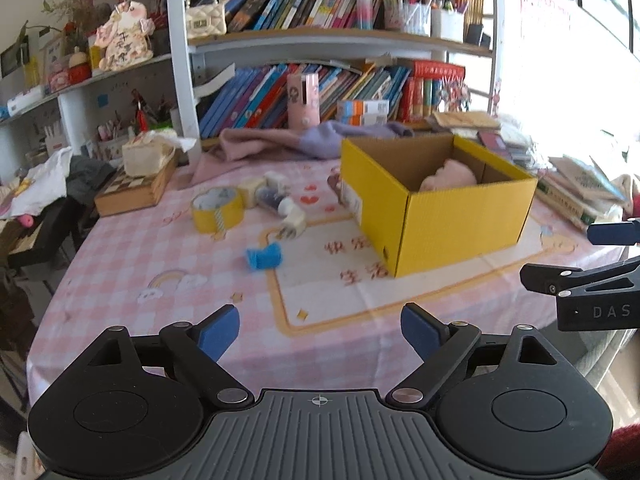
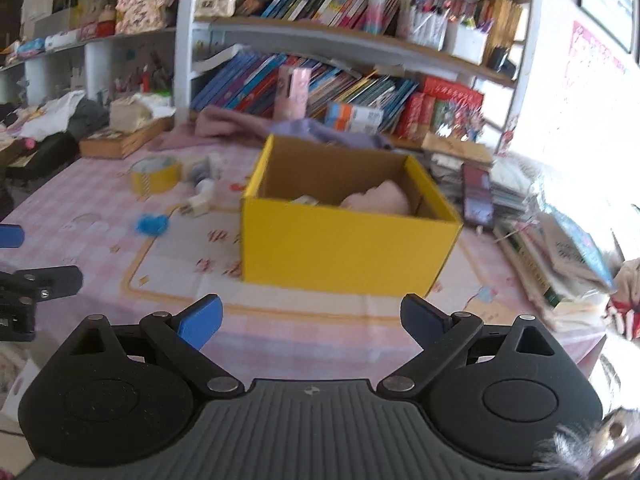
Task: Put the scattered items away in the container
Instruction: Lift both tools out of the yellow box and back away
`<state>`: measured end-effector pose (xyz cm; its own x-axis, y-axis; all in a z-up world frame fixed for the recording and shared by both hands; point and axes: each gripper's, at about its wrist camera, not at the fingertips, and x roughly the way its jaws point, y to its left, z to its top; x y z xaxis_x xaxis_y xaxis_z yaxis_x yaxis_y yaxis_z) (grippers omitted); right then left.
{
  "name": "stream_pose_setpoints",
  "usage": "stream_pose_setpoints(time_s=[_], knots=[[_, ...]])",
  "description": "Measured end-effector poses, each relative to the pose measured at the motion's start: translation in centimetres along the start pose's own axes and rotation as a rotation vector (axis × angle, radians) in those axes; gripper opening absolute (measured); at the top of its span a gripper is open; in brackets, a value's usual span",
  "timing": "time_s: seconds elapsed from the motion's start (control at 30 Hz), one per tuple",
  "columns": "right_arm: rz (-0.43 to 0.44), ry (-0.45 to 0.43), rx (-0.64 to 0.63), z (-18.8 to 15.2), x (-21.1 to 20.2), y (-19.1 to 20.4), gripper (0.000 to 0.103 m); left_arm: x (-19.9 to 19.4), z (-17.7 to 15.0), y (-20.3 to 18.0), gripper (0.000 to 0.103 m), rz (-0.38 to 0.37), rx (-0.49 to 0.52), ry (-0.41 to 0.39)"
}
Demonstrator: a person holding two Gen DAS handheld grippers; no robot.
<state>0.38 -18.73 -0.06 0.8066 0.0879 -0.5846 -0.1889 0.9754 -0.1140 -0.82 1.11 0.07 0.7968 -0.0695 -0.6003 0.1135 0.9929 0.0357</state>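
A yellow cardboard box (image 1: 460, 224) (image 2: 348, 248) stands open on the pink checked tablecloth, with a pink soft item (image 1: 450, 174) (image 2: 378, 198) inside. Left of it lie a yellow tape roll (image 1: 217, 209) (image 2: 156, 174), a white charger plug (image 1: 291, 225) (image 2: 199, 205), a small dark bottle (image 1: 272, 196) and a blue fuzzy item (image 1: 264, 257) (image 2: 151, 224). My left gripper (image 1: 320, 330) is open and empty above the table's near edge. My right gripper (image 2: 310, 322) is open and empty in front of the box; it also shows at the right edge of the left wrist view.
Shelves of books rise behind the table. A wooden box with tissues (image 1: 136, 184) sits at the back left, pink and purple cloths (image 1: 280, 142) lie at the back, and stacked books (image 2: 560, 256) crowd the right side.
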Motion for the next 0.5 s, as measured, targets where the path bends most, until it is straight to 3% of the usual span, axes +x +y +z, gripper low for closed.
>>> stream_pose_setpoints(time_s=[0.2, 0.5], knots=[[0.108, 0.086, 0.005, -0.5, 0.5, 1.5, 0.095, -0.3, -1.2, 0.7, 0.092, 0.005, -0.008, 0.036], [0.16, 0.111, -0.032, -0.5, 0.7, 3.7, 0.094, -0.8, -2.2, 2.2, 0.094, 0.027, -0.052, 0.063]])
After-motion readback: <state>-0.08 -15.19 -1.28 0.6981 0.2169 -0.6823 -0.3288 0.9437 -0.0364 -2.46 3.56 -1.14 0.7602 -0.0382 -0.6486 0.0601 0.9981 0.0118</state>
